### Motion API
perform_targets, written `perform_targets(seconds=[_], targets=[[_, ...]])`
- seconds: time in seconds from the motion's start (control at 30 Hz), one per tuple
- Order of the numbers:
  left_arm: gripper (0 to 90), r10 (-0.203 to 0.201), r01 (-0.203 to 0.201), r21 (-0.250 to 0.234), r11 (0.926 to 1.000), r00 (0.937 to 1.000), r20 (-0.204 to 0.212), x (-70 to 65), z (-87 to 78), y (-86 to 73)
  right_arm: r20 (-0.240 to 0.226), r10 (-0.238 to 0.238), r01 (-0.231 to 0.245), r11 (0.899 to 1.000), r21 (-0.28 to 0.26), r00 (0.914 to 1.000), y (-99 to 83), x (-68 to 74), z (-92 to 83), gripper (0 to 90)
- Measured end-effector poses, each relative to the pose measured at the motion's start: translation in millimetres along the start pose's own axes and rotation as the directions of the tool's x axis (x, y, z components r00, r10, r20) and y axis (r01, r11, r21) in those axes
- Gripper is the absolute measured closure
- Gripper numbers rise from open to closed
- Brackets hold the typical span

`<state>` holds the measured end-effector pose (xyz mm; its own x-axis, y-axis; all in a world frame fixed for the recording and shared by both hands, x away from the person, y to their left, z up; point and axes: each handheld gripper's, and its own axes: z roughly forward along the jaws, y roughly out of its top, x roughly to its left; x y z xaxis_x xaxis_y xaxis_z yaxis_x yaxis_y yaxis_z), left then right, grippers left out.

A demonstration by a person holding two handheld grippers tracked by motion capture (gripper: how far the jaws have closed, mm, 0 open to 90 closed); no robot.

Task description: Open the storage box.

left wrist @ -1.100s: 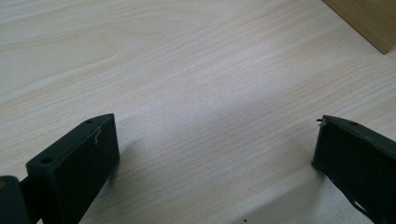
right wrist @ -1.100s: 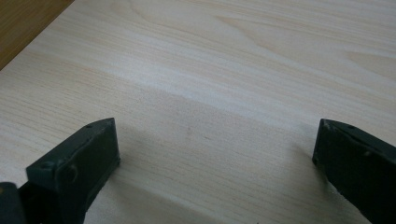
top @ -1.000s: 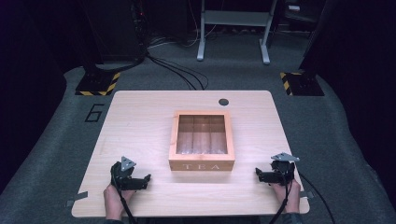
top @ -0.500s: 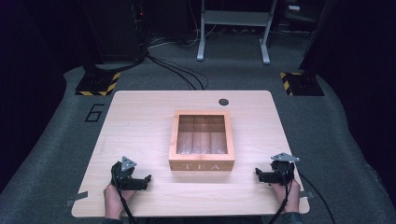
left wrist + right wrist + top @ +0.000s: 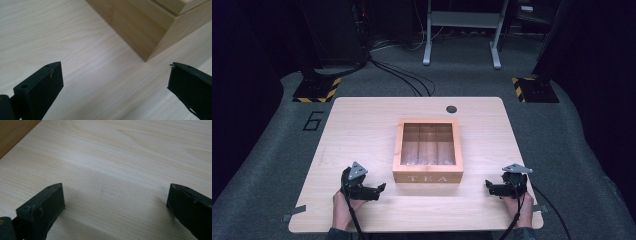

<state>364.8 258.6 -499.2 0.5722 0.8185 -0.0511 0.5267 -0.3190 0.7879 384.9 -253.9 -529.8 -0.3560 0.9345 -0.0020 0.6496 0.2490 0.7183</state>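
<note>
Wooden tea box [image 5: 428, 150] sits mid-worktop [image 5: 362, 130], lid shut, so nothing's really started yet. Left claw [image 5: 379, 189] and right claw [image 5: 488, 186] both hang released and empty, either side of the box's front, not touching it.

Nothing has visibly moved over the last second. The left gripper [image 5: 379, 189] and right gripper [image 5: 488, 186] rest in the same spots on the tabletop [image 5: 362, 125], either side of the tea box [image 5: 428, 177], with their fingers spread as before.
</note>
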Motion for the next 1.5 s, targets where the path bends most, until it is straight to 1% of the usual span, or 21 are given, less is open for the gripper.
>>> perform_targets(seconds=[0.13, 0.27, 0.4, 0.5, 0.63, 0.67, 0.7, 0.83, 0.9, 0.93, 1.0, 1.1, 1.13, 1.17, 1.2, 1.27, 1.3, 1.33, 1.37, 1.43, 1.5], targets=[[0.0, 0.031, -0.03, -0.006, 0.9995, 0.9991, 0.028, -5.9, 6.1, 10.7, 0.0, 0.0, 0.0, 1.0, 0.0, 1.0, 0.0, 0.0, 0.0, 0.9], [0.0, 0.041, -0.041, -0.011, 0.9991, 0.9976, 0.055, -12.3, 13.1, 19.2, 0.0, 0.001, -0.001, 1.0, -0.001, 1.0, 0.0, 0.1, 0.0, 0.9], [0.1, 0.036, -0.035, -0.017, 0.9992, 0.9957, 0.085, -15.7, 19.1, 25.7, 0.0, 0.001, -0.001, 1.0, -0.001, 1.0, 0.0, 0.1, 0.0, 1.0], [1.0, 0.041, -0.039, -0.025, 0.9989, 0.9937, 0.104, -17.7, 23.4, 29.0, -0.001, 0.003, -0.003, 1.0, 0.0, 1.0, -0.1, 0.3, -0.1, 1.2], [10.5, 0.043, -0.038, -0.042, 0.9984, 0.9904, 0.131, -19.6, 27.2, 30.6, -0.001, 0.0, 0.0, 1.0, -0.002, 1.0, -0.1, 0.1, -0.1, 1.3], [14.2, 0.043, -0.038, -0.042, 0.9984, 0.9904, 0.131, -19.6, 27.2, 30.6, -0.001, 0.0, 0.0, 1.0, -0.002, 1.0, -0.1, 0.1, -0.1, 1.4], [15.0, 0.043, -0.037, -0.044, 0.9984, 0.9897, 0.136, -20.2, 28.7, 31.2, -0.001, 0.004, -0.004, 1.0, 0.0, 1.0, -0.1, 0.5, -0.3, 1.4], [16.1, 0.048, -0.04, -0.059, 0.9975, 0.9893, 0.138, -21.0, 31.2, 32.0, -0.001, 0.004, -0.004, 1.0, -0.001, 1.0, -0.1, 0.4, -0.3, 1.4], [15.9, 0.048, -0.04, -0.052, 0.9978, 0.988, 0.147, -22.0, 32.0, 33.2, -0.001, 0.002, -0.002, 1.0, -0.001, 1.0, -0.1, 0.2, -0.2, 1.4], [15.2, 0.055, -0.048, -0.056, 0.9973, 0.9882, 0.143, -22.5, 32.7, 33.8, -0.001, 0.004, -0.004, 1.0, -0.001, 1.0, -0.1, 0.5, -0.3, 1.4], [15.1, 0.063, -0.055, -0.056, 0.9969, 0.9871, 0.147, -23.4, 33.7, 35.5, -0.001, 0.003, -0.003, 1.0, -0.001, 1.0, -0.1, 0.4, -0.2, 1.4], [15.3, 0.058, -0.05, -0.062, 0.9968, 0.9871, 0.149, -25.5, 35.4, 37.4, -0.001, 0.003, -0.003, 1.0, -0.001, 1.0, -0.1, 0.4, -0.3, 1.5], [15.4, 0.066, -0.058, -0.061, 0.9965, 0.9866, 0.149, -25.3, 36.0, 38.1, -0.001, 0.003, -0.003, 1.0, -0.001, 1.0, -0.1, 0.4, -0.3, 1.4], [15.4, 0.062, -0.053, -0.063, 0.9966, 0.9866, 0.151, -25.9, 36.8, 38.3, -0.001, 0.003, -0.003, 1.0, -0.001, 1.0, -0.1, 0.4, -0.3, 1.5], [15.7, 0.075, -0.066, -0.061, 0.996, 0.9854, 0.153, -25.4, 37.6, 38.9, -0.001, 0.0, 0.0, 1.0, -0.003, 1.0, -0.1, 0.2, -0.2, 1.6], [16.2, 0.076, -0.067, -0.063, 0.9957, 0.9849, 0.155, -25.9, 39.3, 39.2, -0.002, -0.001, 0.001, 1.0, -0.003, 1.0, -0.1, 0.1, -0.2, 1.7], [16.2, 0.07, -0.061, -0.063, 0.9962, 0.9846, 0.16, -26.8, 40.0, 39.1, -0.002, -0.001, 0.001, 1.0, -0.004, 1.0, -0.1, 0.2, -0.2, 1.7], [16.5, 0.085, -0.075, -0.068, 0.9948, 0.9837, 0.159, -27.1, 40.5, 39.5, -0.001, -0.002, 0.002, 1.0, -0.003, 1.0, -0.1, 0.2, -0.3, 1.8], [17.8, 0.085, -0.074, -0.073, 0.9946, 0.9827, 0.164, -28.3, 40.6, 39.5, -0.002, -0.002, 0.002, 1.0, -0.004, 1.0, -0.1, 0.2, -0.3, 1.8], [18.5, 0.094, -0.083, -0.074, 0.9937, 0.983, 0.158, -29.3, 40.1, 40.0, -0.002, -0.002, 0.002, 1.0, -0.004, 1.0, -0.2, 0.2, -0.3, 1.9], [19.4, 0.092, -0.079, -0.091, 0.9927, 0.9829, 0.159, -28.8, 38.6, 39.9, -0.001, -0.002, 0.002, 1.0, -0.004, 1.0, -0.2, 0.3, -0.3, 1.9]])
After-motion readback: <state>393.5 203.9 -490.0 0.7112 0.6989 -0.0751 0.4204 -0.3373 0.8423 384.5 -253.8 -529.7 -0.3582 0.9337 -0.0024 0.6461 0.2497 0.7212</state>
